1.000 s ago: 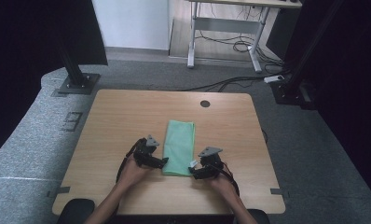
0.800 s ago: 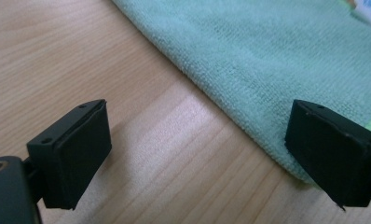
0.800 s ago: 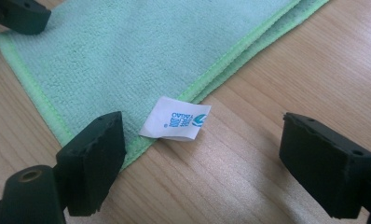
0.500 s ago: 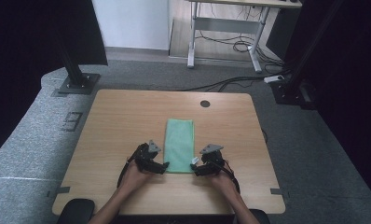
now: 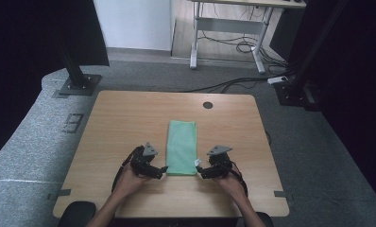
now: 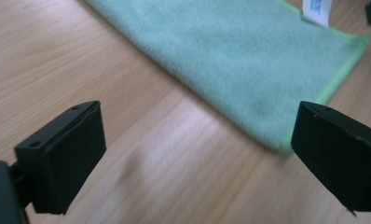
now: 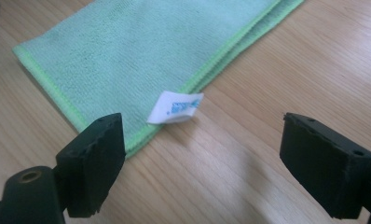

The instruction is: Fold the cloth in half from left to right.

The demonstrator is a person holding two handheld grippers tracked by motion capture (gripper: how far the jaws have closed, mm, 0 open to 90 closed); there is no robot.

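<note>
A folded green cloth (image 5: 182, 146) lies flat in the middle of the wooden table (image 5: 129, 118), its long side running away from me. My left gripper (image 5: 163, 169) sits just off the cloth's near left corner, jaws wide open. In the left gripper view the cloth (image 6: 239, 56) fills the upper right and its near corner lies by the right jaw. My right gripper (image 5: 199, 171) is open by the near right corner. In the right gripper view the cloth (image 7: 141, 51) lies ahead, with a small white label (image 7: 175, 107) sticking out at its edge between the jaws.
A round cable hole (image 5: 207, 105) sits near the table's far edge. Black stand bases (image 5: 77, 85) rest on the grey floor beyond the table, and a metal desk frame (image 5: 228, 33) with cables stands farther back.
Both hands have drawn back toward the near edge and now sit at the cloth's near corners. The cloth has not moved.
</note>
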